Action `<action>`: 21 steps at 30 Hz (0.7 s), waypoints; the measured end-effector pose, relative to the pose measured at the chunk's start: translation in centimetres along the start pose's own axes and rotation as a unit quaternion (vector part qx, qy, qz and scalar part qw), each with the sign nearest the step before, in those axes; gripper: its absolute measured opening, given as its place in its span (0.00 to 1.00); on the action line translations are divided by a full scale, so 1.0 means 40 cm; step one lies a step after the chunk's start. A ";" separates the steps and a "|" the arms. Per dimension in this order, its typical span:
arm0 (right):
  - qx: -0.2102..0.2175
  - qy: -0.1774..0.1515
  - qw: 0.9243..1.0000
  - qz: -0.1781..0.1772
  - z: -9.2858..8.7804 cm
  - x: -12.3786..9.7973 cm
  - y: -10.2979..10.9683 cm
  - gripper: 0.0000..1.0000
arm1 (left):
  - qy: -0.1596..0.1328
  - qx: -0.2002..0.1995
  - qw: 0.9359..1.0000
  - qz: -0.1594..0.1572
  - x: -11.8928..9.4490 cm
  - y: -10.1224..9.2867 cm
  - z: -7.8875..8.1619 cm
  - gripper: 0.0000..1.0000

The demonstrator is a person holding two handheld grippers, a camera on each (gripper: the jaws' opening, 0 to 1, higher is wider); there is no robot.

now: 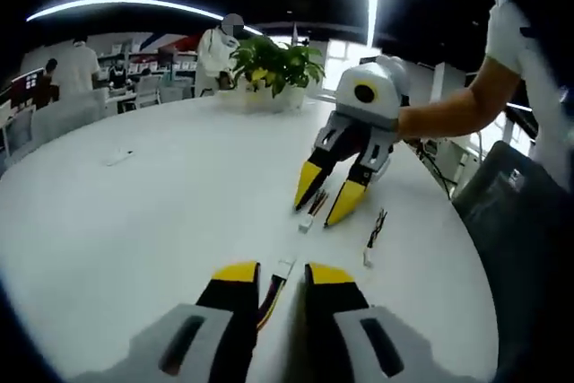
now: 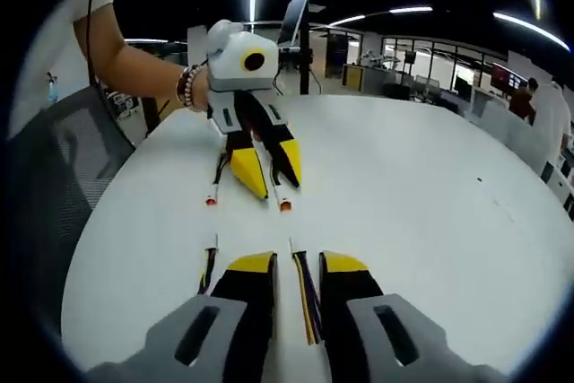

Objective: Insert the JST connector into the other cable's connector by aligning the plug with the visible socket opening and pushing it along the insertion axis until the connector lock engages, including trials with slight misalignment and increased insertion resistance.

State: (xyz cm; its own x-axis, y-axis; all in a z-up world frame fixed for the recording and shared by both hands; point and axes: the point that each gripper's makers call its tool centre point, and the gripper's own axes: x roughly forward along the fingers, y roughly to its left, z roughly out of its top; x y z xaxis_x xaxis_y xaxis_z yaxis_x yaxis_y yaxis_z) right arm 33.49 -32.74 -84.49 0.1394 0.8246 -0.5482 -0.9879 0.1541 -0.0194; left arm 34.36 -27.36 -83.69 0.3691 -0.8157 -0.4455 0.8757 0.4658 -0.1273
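I worked at a round white desk (image 1: 134, 221). In the left gripper view, my left gripper (image 1: 280, 280) sat low over the desk with its yellow-tipped jaws spread, a cable (image 1: 273, 291) with coloured wires lying in the gap between them; its white connector (image 1: 285, 266) lay just past the tips. Across from it, my right gripper (image 1: 325, 204) pointed down at the desk, jaws spread either side of a second cable (image 1: 316, 204) ending in a small white plug (image 1: 306, 222). A third cable (image 1: 374, 232) lay just beside it, nearer the desk's edge. A potted plant (image 1: 273, 69) stood at the far edge.

In the right gripper view, the second cable (image 2: 307, 298) ran between the spread jaws. The two connectors lay apart, not joined.
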 end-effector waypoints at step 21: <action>0.001 0.010 1.000 0.027 0.008 0.001 0.029 0.03 | 0.017 0.059 0.998 -0.031 0.003 -0.047 0.007 0.00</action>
State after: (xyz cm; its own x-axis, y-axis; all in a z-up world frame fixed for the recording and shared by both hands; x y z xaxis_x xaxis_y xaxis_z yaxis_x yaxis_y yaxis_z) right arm 32.38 -32.36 -84.27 0.0851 0.8209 -0.5647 -0.9937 0.1116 0.0124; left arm 32.83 -28.43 -83.25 0.3046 -0.8279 -0.4709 0.9275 0.3704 -0.0512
